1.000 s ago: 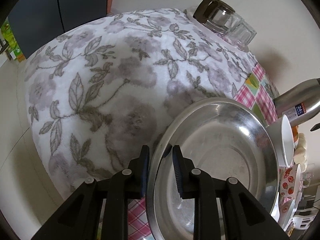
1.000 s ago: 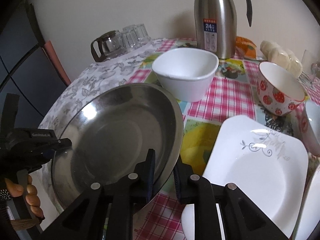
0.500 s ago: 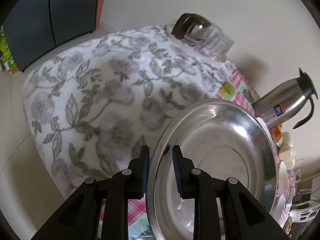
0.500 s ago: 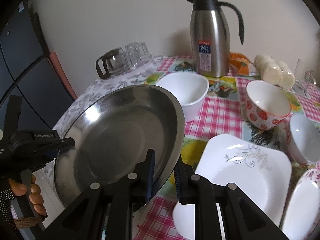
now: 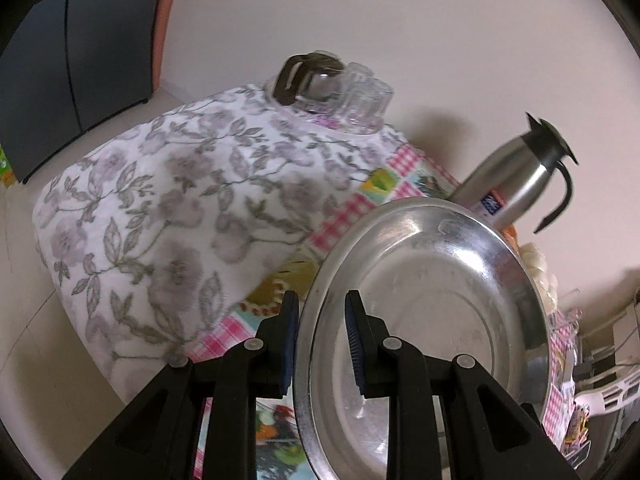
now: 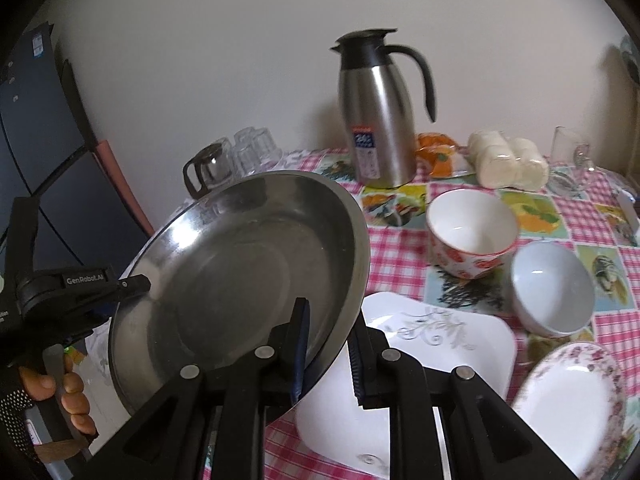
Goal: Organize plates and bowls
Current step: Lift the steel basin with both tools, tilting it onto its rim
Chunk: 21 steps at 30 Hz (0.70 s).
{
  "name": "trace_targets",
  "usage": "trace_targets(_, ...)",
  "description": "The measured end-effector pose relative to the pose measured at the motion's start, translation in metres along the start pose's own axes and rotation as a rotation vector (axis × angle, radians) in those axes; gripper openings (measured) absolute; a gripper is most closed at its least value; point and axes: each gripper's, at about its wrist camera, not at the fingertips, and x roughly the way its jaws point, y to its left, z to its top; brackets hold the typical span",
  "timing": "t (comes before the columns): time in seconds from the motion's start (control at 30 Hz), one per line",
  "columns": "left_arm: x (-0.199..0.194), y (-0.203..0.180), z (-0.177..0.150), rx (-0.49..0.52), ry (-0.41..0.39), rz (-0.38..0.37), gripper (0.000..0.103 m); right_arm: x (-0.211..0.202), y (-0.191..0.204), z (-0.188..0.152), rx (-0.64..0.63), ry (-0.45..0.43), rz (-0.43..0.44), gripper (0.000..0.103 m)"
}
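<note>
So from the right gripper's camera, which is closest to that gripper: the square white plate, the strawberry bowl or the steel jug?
1. Square white plate, just under the right gripper.
2. Strawberry bowl, mid-table, right.
3. Steel jug, at the back by the wall.

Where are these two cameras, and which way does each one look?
Left wrist: sits on the left gripper, looking down past its fingers at the steel plate and floral cloth.
Right wrist: sits on the right gripper, facing the table's dishes; the person's left hand shows.
Shared: steel plate, steel jug, glass pot.
</note>
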Motion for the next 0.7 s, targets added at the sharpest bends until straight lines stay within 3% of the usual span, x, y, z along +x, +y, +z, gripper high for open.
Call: trace_targets(0.7,-0.015,-0.107,-0.063,0.193,0.02,-0.089,0.024,-0.076,-0.099,-0.008,0.089,-0.072,-0.094,0.021)
